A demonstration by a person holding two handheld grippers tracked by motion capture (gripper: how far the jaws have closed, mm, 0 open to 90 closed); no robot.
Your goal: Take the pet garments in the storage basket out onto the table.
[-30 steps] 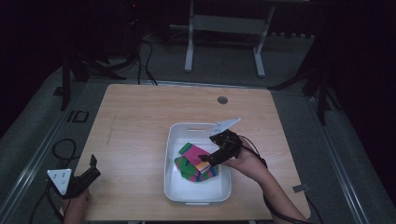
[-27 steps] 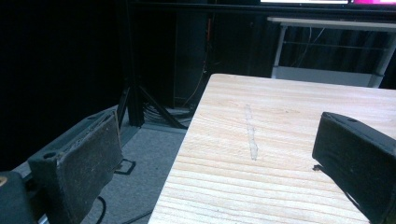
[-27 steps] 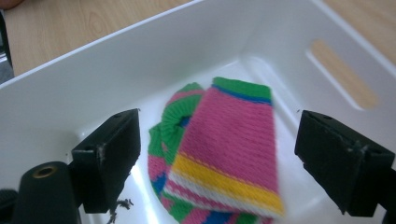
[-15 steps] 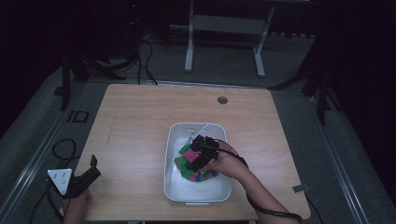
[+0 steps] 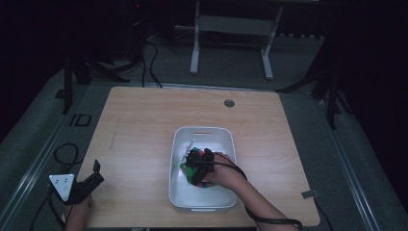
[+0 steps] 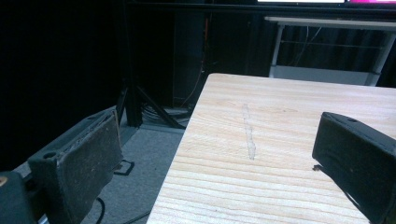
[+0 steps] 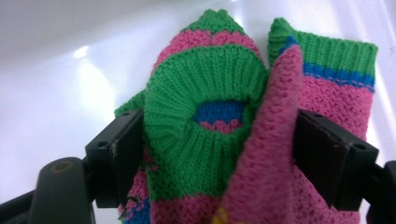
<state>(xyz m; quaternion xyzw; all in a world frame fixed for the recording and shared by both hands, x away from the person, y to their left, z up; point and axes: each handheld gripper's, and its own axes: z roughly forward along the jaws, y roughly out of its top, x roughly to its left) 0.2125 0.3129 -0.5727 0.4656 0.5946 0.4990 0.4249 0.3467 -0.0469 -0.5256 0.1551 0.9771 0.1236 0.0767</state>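
Scanning from the left, I find my left gripper [image 5: 89, 185] parked at the near left corner of the table [image 5: 144, 125], its jaws spread wide with nothing between them; in the left gripper view they frame bare wood and the table's edge. It sits well apart from the white bin [image 5: 204, 132], so it has no say in the coming move.

Moving right, the work is all inside that bin. My right gripper [image 5: 197, 166] is down among the knitted socks [image 7: 210, 135], which lie bunched in the middle and near part of the bin. In the right gripper view the jaws have just been closing, and the bundle sits squarely between them: a green ribbed cuff with pink and blue bands against the left pad [image 7: 128, 154], a pink fold against the right pad [image 7: 322, 154]. Both pads seem to be touching the knit, though I can't tell how firmly they press it yet.

The socks run lengthwise away from the gripper, cuffs facing it, so the jaws straddle the bundle across its width. I judge that a firmer squeeze and a straight lift is what this calls for.
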